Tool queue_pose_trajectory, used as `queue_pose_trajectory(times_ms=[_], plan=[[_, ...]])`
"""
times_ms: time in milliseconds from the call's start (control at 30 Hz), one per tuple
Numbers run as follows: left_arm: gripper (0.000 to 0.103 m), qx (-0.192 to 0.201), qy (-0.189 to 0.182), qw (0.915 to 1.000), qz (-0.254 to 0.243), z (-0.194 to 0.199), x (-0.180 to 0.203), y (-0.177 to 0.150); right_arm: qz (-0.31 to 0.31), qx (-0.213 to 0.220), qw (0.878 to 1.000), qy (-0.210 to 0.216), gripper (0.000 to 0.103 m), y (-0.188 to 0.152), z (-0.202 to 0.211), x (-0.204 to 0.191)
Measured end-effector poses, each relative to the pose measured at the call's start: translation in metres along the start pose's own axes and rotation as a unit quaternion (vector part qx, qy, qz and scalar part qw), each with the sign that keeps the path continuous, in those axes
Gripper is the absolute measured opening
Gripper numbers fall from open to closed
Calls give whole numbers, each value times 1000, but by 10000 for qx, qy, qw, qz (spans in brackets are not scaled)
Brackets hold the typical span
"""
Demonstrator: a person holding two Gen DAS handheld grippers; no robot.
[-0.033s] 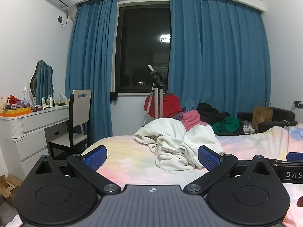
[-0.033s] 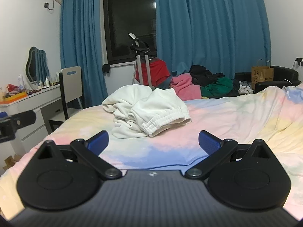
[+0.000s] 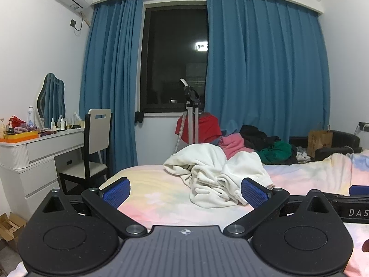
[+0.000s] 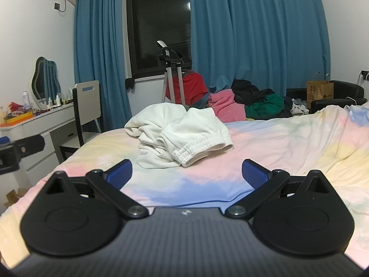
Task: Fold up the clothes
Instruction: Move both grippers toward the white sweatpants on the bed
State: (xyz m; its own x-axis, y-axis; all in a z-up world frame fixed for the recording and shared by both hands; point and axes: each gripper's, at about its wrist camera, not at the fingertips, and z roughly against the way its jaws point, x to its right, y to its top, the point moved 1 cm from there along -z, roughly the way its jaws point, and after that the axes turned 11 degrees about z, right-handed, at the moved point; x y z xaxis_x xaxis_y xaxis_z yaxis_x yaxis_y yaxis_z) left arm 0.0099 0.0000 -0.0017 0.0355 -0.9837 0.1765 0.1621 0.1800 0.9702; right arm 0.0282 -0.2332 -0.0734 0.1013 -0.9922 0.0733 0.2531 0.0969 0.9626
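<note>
A crumpled white garment (image 3: 214, 173) (image 4: 180, 133) with an elastic cuffed edge lies in a heap on the pastel tie-dye bed (image 3: 156, 198) (image 4: 276, 143). My left gripper (image 3: 184, 191) is open just short of the heap, with nothing between its blue pads. My right gripper (image 4: 187, 173) is also open and empty. It hovers over the sheet, with the heap a little beyond and left of centre. In the left wrist view a part of the right gripper (image 3: 350, 205) shows at the right edge. In the right wrist view a part of the left gripper (image 4: 20, 149) shows at the left edge.
Pink, black and green clothes (image 3: 265, 143) (image 4: 253, 101) are piled at the bed's far side, by a garment steamer stand (image 3: 191, 120) with a red garment. A chair (image 3: 96, 138) and white dresser (image 3: 34, 157) stand left. A paper bag (image 4: 319, 91) sits on a black sofa at right.
</note>
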Motion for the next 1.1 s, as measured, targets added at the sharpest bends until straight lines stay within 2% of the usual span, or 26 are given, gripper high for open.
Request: queue_pose_trajectory(times_ms=[200,433,567,667,833,967,1100], plan=[[103,-16,91,9997,-225,6,9,-4,31,-51,10000,-42,103,1,3,-3],[103,-220,69,9996,-154,-8,6,-7,-211,-53,9997,111,103,0,1,-2],[103,-213,-40,9998,-45,-11,4,-8,-343,-40,9993,139,102,1,1,1],[103,-123,66,9998,-112,-12,4,-9,-390,-24,9992,89,102,8,-1,0],[103,-17,59,10000,4,-15,-2,-13,-481,219,9986,-16,74,47,-4,-3],[103,-102,115,9999,-45,-22,-4,-16,-761,600,9952,-120,70,76,-8,6],[103,-145,45,9998,-154,-26,-2,-21,-723,689,9947,-255,53,80,-11,17]])
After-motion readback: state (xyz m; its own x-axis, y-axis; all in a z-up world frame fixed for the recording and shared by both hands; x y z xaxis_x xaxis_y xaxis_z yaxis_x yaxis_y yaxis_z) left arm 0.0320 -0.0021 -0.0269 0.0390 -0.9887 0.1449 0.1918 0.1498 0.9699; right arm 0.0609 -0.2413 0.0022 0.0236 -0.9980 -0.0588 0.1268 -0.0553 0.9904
